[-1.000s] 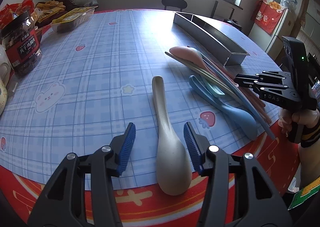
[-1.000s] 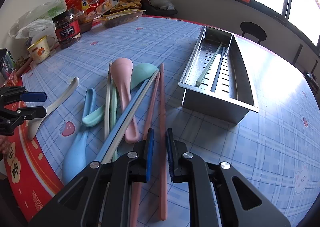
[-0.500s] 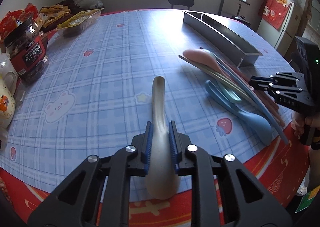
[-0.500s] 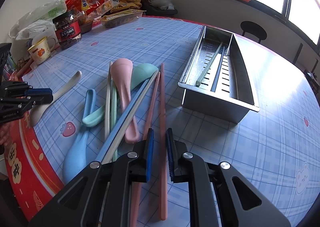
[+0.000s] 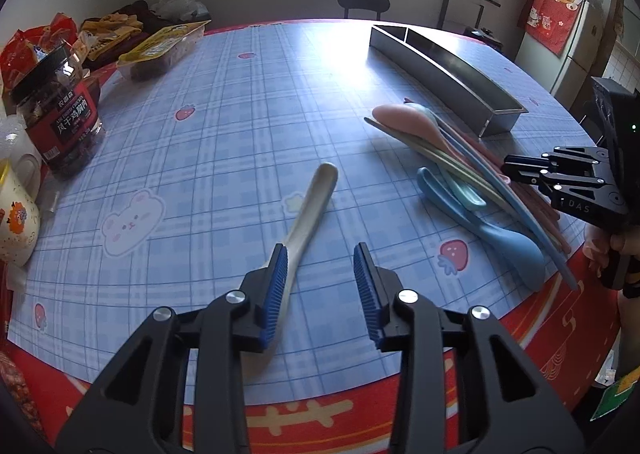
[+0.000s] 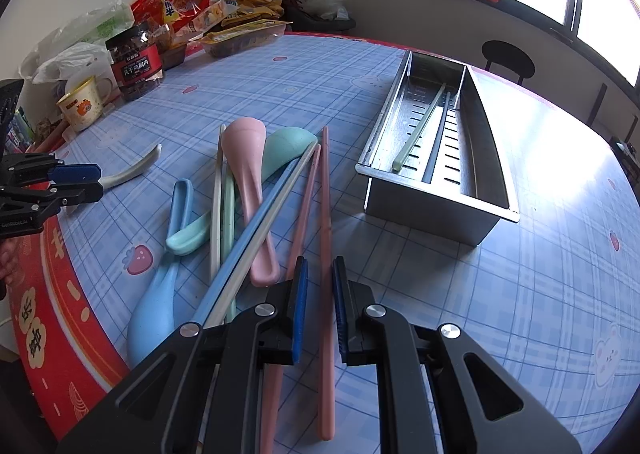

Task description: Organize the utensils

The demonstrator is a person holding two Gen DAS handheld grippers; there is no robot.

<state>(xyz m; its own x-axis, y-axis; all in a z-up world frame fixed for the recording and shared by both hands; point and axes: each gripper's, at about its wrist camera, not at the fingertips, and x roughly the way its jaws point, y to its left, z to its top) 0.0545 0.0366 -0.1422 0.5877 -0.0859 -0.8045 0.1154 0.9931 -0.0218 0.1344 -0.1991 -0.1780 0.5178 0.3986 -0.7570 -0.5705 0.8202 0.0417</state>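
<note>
steel tray [image 6: 436, 190] holds two chopsticks [image 6: 420, 124], pile [image 6: 256, 190] left; left claw [image 5: 320, 286] opening off spoon [image 5: 308, 214], right claw [image 6: 319, 306] pressed together, empty.

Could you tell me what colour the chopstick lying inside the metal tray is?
Pale green chopstick, clearest in the right wrist view.
</note>
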